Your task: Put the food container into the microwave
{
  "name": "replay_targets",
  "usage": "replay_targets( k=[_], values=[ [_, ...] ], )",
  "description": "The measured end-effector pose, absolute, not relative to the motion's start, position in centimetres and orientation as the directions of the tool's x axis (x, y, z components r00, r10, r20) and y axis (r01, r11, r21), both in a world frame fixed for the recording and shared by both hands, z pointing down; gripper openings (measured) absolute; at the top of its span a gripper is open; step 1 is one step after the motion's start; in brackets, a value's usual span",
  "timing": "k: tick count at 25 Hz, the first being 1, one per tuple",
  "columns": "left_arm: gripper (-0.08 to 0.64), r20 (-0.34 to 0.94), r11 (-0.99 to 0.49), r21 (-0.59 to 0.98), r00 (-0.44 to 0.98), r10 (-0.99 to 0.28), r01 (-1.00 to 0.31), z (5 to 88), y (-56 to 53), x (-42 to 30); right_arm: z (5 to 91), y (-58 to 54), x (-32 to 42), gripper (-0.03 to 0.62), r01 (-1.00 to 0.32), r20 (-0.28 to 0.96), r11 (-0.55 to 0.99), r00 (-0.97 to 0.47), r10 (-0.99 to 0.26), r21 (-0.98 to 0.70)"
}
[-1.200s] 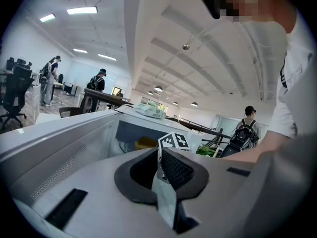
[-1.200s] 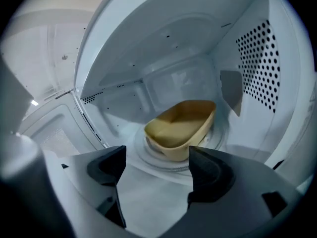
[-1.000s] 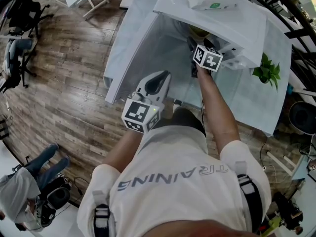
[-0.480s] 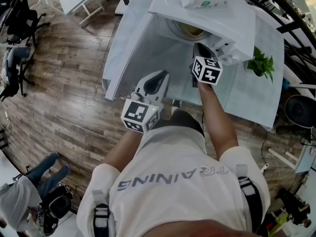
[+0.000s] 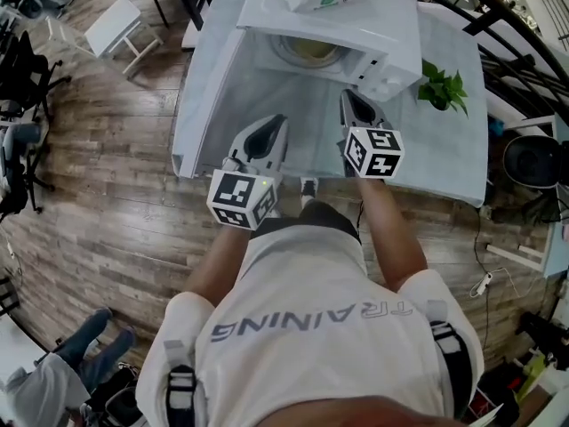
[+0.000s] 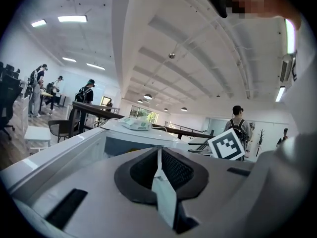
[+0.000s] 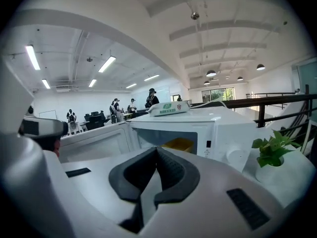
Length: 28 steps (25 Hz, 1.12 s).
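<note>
On the white desk [image 5: 449,154], microwave [image 5: 364,20] with door [image 5: 206,105] swung open, yellow food container [image 5: 311,50] inside its cavity, left claw [image 5: 272,124] and right claw [image 5: 353,101] pressed together, empty, just before the opening.

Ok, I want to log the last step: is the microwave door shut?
No, the microwave door stands swung open to the left, and the yellow food container shows inside the cavity.
</note>
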<state>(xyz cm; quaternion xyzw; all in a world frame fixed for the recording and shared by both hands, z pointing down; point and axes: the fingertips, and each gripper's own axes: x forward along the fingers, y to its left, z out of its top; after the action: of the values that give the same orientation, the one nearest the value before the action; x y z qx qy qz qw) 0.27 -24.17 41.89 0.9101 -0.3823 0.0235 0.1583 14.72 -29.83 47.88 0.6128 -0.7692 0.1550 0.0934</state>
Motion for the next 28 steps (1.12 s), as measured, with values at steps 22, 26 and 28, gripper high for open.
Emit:
replay_targets(
  k=[22, 26, 28],
  values=[
    [0.052, 0.107, -0.722, 0.228, 0.753, -0.649, -0.654, 38.4, -20.7, 0.2, 38.7, -18.8, 15.0, 0.022, -0.980, 0.166, 0.173, -0.187, -0.968, -0.097],
    [0.052, 0.110, -0.720, 0.229, 0.752, -0.650, -0.655, 38.4, -20.7, 0.0, 38.9, -19.1, 14.4, 0.021, -0.979, 0.172, 0.188, -0.200, -0.964, -0.083],
    [0.052, 0.111, -0.718, 0.230, 0.751, -0.651, -0.657, 38.5, -20.8, -0.1, 39.1, -19.2, 14.2, 0.021, -0.978, 0.176, 0.194, -0.206, -0.963, -0.082]
  ],
)
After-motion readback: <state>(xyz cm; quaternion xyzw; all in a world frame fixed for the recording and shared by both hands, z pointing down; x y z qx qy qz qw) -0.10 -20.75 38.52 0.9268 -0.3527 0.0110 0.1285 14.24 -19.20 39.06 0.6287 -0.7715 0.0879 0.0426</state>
